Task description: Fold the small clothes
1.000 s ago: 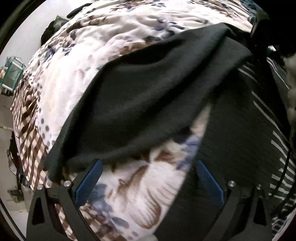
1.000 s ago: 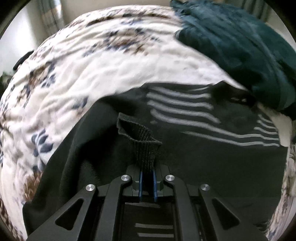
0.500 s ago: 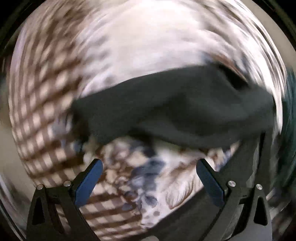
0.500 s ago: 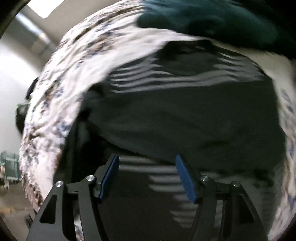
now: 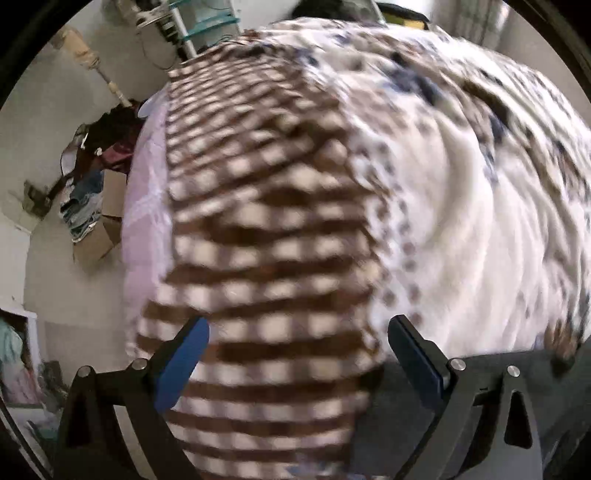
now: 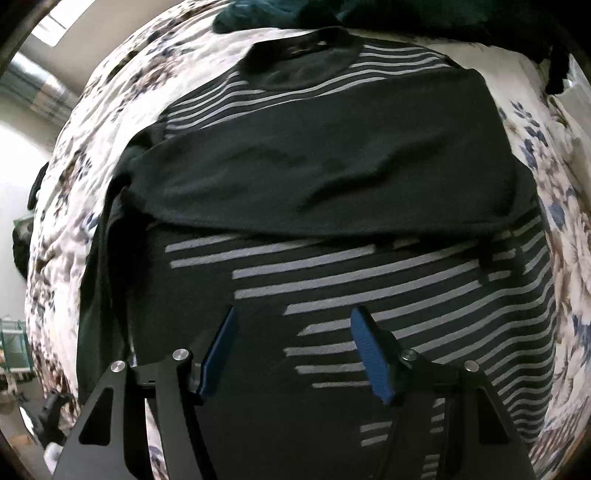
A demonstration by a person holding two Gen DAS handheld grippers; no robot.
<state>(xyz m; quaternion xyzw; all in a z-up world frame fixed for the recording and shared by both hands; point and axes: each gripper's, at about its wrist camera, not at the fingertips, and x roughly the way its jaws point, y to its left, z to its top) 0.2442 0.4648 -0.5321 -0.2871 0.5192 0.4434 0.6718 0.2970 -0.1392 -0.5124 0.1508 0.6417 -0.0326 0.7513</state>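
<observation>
Striped sweater (image 6: 369, 280) lies flat on the bed (image 6: 554, 229), sleeve (image 6: 314, 173) folded across its chest, collar at the far end. Right gripper (image 6: 291, 350) spread, empty, directly over its hem; left gripper (image 5: 295, 354) spread, aimed off left.

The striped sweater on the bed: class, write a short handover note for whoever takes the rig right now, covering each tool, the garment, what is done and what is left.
Left tool: open, empty, over the checked edge of the bedspread, blurred.
Right tool: open, empty, above the lower body of the striped sweater.
The sweater lies flat on the bedspread, collar at the far end. A plain dark sleeve is folded across the chest. A dark green garment sits beyond the collar.
Done: sleeve folded across.
Left: probably fold the hem up towards the collar, then tidy.
</observation>
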